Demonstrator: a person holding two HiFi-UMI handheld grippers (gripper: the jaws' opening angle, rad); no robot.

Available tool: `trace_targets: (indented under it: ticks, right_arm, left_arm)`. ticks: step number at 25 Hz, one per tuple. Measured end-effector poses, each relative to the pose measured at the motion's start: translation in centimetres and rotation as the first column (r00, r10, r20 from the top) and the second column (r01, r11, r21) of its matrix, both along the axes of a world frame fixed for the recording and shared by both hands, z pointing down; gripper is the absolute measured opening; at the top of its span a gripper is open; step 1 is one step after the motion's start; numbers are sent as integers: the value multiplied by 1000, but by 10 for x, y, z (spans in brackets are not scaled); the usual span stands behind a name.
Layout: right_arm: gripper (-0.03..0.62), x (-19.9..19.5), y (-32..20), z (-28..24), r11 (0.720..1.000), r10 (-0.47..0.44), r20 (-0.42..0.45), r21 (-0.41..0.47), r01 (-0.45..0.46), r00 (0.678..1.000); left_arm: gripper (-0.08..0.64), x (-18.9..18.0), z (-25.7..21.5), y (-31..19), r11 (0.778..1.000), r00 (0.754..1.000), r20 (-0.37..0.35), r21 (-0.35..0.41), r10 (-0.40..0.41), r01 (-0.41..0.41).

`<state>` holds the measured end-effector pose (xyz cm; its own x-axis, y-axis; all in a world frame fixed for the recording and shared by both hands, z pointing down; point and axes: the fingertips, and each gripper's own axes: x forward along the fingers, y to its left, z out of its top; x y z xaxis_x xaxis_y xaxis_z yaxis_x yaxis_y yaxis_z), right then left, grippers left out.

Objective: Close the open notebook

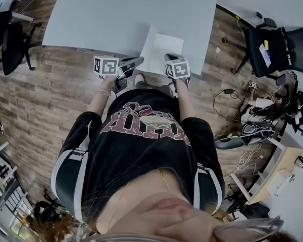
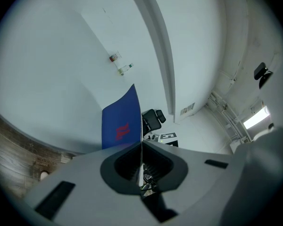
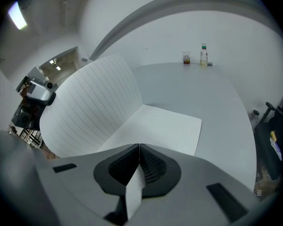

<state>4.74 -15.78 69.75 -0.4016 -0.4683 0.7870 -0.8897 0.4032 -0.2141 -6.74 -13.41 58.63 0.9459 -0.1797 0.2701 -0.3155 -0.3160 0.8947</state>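
The notebook point(image 1: 164, 47) lies open with white pages at the near edge of the grey table point(image 1: 116, 14). My left gripper point(image 1: 136, 62) is at the notebook's left side. In the left gripper view the left gripper point(image 2: 141, 142) is shut on the blue cover point(image 2: 120, 124), which bears a red mark and stands up edge-on between the jaws. My right gripper point(image 1: 171, 59) is at the notebook's near right. In the right gripper view the right gripper point(image 3: 139, 147) is shut on a white page edge. A lined page point(image 3: 92, 112) curves upward at the left. The other page point(image 3: 167, 128) lies flat.
A small bottle point(image 3: 203, 54) and a cup point(image 3: 186, 58) stand at the table's far side. Black office chairs sit at the right point(image 1: 280, 49) and at the left point(image 1: 10, 39). Cables and gear point(image 1: 252, 120) clutter the wooden floor at the right.
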Motion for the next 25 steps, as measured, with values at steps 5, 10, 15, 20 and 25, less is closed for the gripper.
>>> trace_targets:
  ticks: [5,10,15,20,25]
  right_arm:
    - [19,4,4,-2,1000,6,9,5,-6,1000]
    - [20,7,7,-4,1000,10,19,6,-10,1000]
    - [20,13,12,-6,1000,15,12,12,-15,1000]
    - [20,24,15,-6,999,30,14,13,-31,999]
    - [19,33,21,-7,999,47,15,12,-47,999]
  left_arm:
    - [54,10,2,3,1000,1000,-10,-3,12,-12]
    - [54,20,2,6,1000,1000,-18,-3,23,-23]
    - [54,31,4,9,999,999,-25,-4,33,-33]
    - [54,46,5,12,998,998,-21,-2,55,-55]
    - [54,60,9,16,997,997,-12,-3,78,-78]
